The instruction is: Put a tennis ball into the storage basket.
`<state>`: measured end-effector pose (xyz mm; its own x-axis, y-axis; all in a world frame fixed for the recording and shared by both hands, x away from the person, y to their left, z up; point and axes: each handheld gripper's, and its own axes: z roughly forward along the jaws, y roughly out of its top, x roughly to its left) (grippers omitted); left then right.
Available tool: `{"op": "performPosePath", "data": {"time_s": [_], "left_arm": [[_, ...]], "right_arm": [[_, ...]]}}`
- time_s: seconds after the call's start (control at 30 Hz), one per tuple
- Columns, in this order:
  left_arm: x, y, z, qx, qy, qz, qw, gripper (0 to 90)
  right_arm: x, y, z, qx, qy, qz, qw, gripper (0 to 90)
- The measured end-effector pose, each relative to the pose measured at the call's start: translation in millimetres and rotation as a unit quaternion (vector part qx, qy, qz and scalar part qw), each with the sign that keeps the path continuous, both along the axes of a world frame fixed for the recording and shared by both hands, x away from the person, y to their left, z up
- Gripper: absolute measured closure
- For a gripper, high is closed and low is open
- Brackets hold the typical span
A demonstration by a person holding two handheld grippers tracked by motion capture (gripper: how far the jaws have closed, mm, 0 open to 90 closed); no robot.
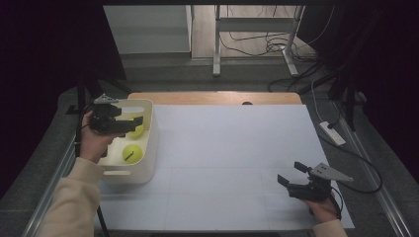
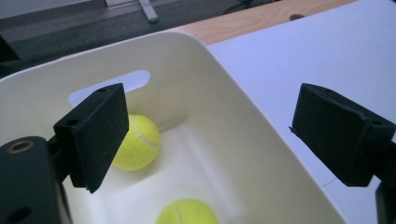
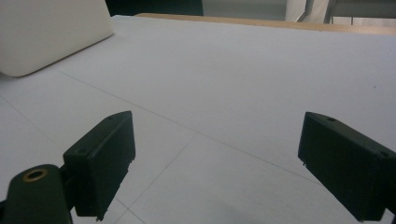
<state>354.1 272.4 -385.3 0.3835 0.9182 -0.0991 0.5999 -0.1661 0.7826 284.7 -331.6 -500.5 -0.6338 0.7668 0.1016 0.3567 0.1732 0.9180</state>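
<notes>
Tennis balls are what we handle: two lie in the white bin point(image 1: 148, 148) at the table's point(image 1: 232, 148) left edge, one point(image 2: 135, 142) near the handle slot, the other point(image 2: 187, 212) closer to us. Our left hand-held gripper point(image 1: 129, 123) hovers over the bin, jaws spread, nothing between them. Our right hand-held gripper point(image 1: 289, 177) rests well apart on the table, jaws spread and empty too. We judge the balls light, springy, fuzzy, likely to roll, best pinched across the middle.

2 tennis balls point(image 1: 132, 153) lie in the bin point(image 1: 150, 143) at the table's point(image 1: 227, 163) left edge. The left gripper point(image 1: 129, 123) hangs above the bin; the right gripper point(image 1: 289, 183) sits near the right front.
</notes>
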Motion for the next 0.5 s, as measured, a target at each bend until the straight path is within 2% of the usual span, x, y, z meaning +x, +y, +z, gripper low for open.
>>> {"op": "performPosePath", "data": {"time_s": [0.17,0.5], "left_arm": [[-5.7,-3.7,5.5,-0.018,-0.01,-0.014,0.9997,12.2],[-26.5,-18.2,16.9,-0.035,-0.039,-0.046,0.9976,12.3]], "right_arm": [[-0.1,-0.1,0.2,0.003,-0.001,-0.001,1.0,11.1],[0.3,-0.2,-0.4,0.003,0.001,0.003,1.0,11.1]]}}
